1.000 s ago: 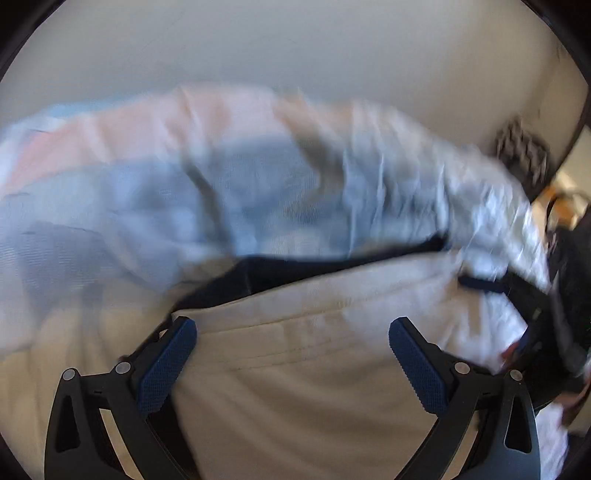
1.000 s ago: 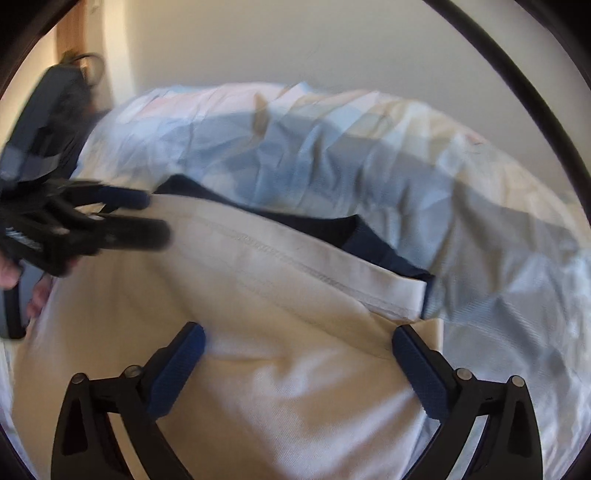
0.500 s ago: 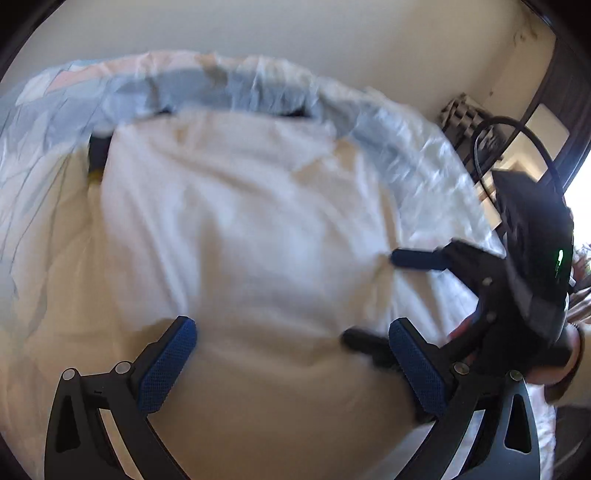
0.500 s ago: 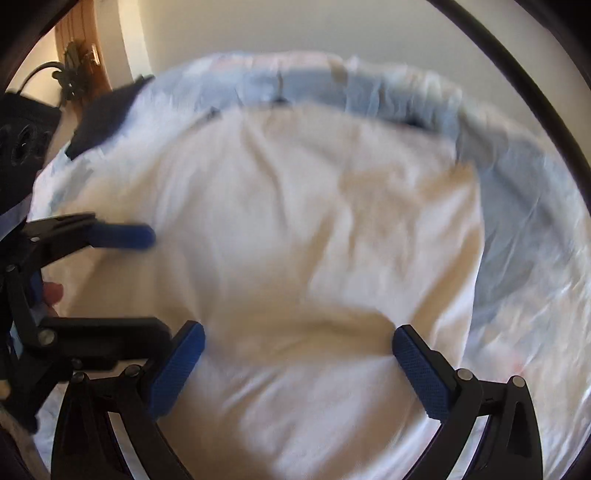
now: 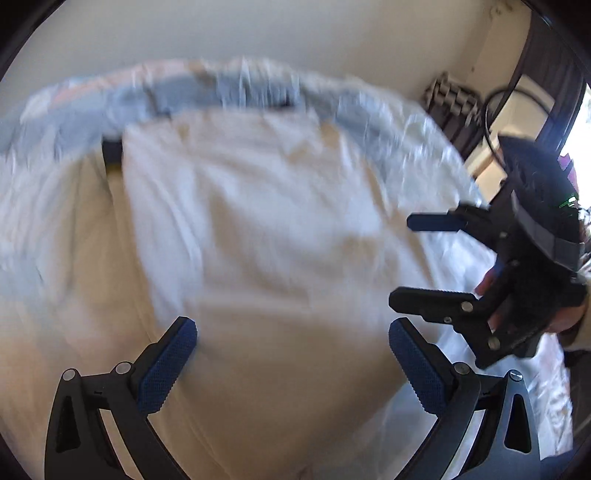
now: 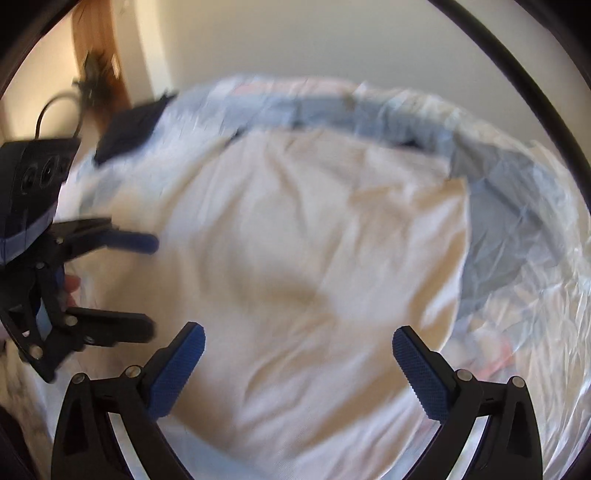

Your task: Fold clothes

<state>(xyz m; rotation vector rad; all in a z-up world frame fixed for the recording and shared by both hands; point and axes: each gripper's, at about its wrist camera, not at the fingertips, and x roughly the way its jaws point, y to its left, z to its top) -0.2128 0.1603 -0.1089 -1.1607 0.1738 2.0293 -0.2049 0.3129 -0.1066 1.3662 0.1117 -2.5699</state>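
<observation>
A cream garment [image 5: 266,236] lies spread flat on the bed, with a dark blue edge [image 5: 110,151] showing under its far left corner. In the right wrist view the same cream garment [image 6: 314,258] fills the middle. My left gripper [image 5: 291,362] hangs above its near part, open, nothing between the blue pads. My right gripper [image 6: 297,363] is likewise open over the cloth. Each gripper shows in the other's view: the right gripper [image 5: 424,258] at right, the left gripper [image 6: 147,284] at left, both with jaws apart. Both views are blurred.
The bed carries a crumpled pale blue and pink sheet [image 6: 517,229]. A dark navy cloth [image 6: 129,133] lies at the bed's far left. A plain wall [image 5: 295,33] runs behind. A patterned grey object [image 5: 450,103] stands at the far right corner beside a dark door frame.
Both grippers have pulled back and up from the garment's far hem. The whole cream garment now shows spread out, where a second ago only its folded edge over dark blue cloth did.
</observation>
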